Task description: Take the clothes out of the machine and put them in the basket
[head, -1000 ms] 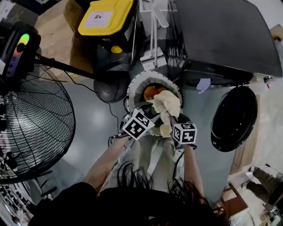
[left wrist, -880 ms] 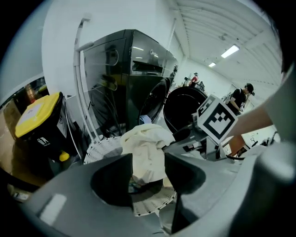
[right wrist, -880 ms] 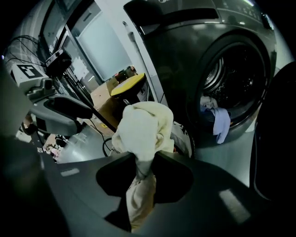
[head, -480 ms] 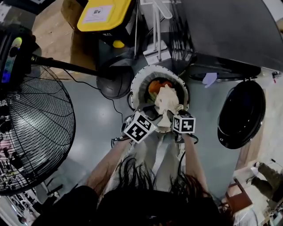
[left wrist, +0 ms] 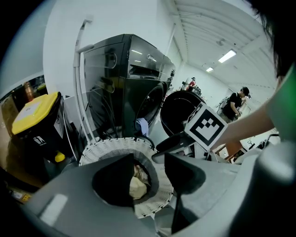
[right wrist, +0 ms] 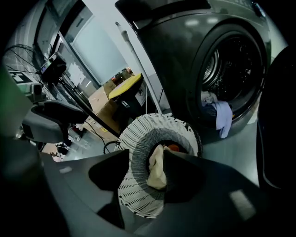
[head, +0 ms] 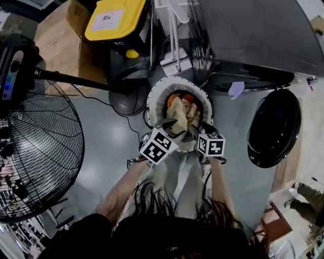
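The white label on the yellow-lidded bin is too small to read. The left tongs and the right tongs both gape wide and empty above the white basket. The basket stands on the grey floor and holds a cream cloth. A blue garment hangs from the open washing machine.

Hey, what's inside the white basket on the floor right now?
A cream cloth lies on top inside the basket, with an orange piece showing just behind it. Anything lower down is covered by those two.
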`<state>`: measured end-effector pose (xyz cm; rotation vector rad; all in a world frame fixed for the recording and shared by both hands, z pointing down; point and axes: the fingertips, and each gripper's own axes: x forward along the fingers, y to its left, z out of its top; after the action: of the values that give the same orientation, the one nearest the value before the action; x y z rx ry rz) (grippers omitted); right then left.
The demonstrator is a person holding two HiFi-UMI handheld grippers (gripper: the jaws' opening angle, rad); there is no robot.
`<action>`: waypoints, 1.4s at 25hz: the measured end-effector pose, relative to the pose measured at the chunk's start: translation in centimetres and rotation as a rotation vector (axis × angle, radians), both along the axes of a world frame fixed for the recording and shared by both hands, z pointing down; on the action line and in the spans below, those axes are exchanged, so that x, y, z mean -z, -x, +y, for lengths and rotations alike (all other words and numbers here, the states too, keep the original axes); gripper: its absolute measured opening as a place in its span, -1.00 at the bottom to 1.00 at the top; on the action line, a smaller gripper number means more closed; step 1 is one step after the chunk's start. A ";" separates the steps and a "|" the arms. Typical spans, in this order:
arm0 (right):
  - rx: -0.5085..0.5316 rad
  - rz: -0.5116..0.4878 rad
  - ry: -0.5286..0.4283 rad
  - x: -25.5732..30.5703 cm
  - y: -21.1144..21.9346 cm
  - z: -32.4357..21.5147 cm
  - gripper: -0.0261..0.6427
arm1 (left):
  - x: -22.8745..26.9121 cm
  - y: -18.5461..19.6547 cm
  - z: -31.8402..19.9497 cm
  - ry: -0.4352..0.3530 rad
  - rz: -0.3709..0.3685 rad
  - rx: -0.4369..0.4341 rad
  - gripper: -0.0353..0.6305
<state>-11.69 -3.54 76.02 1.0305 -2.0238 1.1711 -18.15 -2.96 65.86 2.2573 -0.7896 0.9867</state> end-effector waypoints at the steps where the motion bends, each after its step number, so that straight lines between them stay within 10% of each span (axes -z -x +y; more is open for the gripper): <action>1: -0.004 -0.008 -0.012 0.4 -0.2 -0.1 -0.17 | 0.2 -0.1 -0.1 -0.003 0.002 -0.002 -0.27; 16: -0.145 -0.038 -0.165 4.7 -7.7 -2.6 -0.30 | 2.5 -5.0 -1.2 -0.066 0.031 -0.076 -0.39; 35: -0.071 -0.029 -0.239 4.3 -20.2 -11.0 -0.42 | 3.0 -18.6 -6.3 -0.047 0.077 0.057 -0.52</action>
<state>8.46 -14.54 71.77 1.2151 -2.2055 1.0003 0.43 -9.24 62.91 2.2854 -0.8467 0.8583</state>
